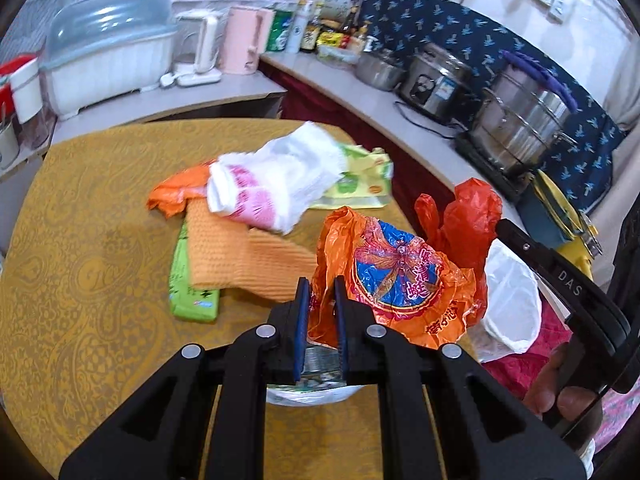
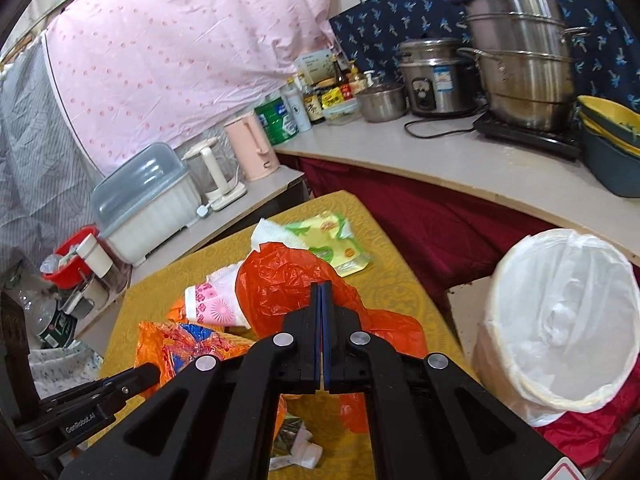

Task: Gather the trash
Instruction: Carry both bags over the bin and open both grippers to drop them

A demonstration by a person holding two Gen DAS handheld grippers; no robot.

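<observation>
My left gripper (image 1: 322, 294) is shut on a crumpled orange plastic bag (image 1: 400, 276) with a blue and red print, lifted just above the yellow table (image 1: 92, 264). My right gripper (image 2: 322, 292) is shut on a red plastic bag (image 2: 280, 284), which hangs bunched around its fingers. The red plastic bag (image 1: 460, 216) shows at the table's right edge in the left wrist view. A round bin with a white liner (image 2: 560, 320) stands on the floor right of the table. A white and pink bag (image 1: 272, 184), an orange cloth (image 1: 240, 256), a green packet (image 1: 192, 288) and a yellow-green wrapper (image 1: 360, 180) lie on the table.
A curved counter (image 2: 460, 160) behind the table carries steel pots (image 2: 520, 60), a rice cooker, bottles, a pink kettle (image 2: 252, 148) and a covered dish rack (image 2: 148, 204). A silver wrapper (image 2: 292, 436) lies under my right gripper. A person's hand (image 1: 560, 384) holds the right gripper.
</observation>
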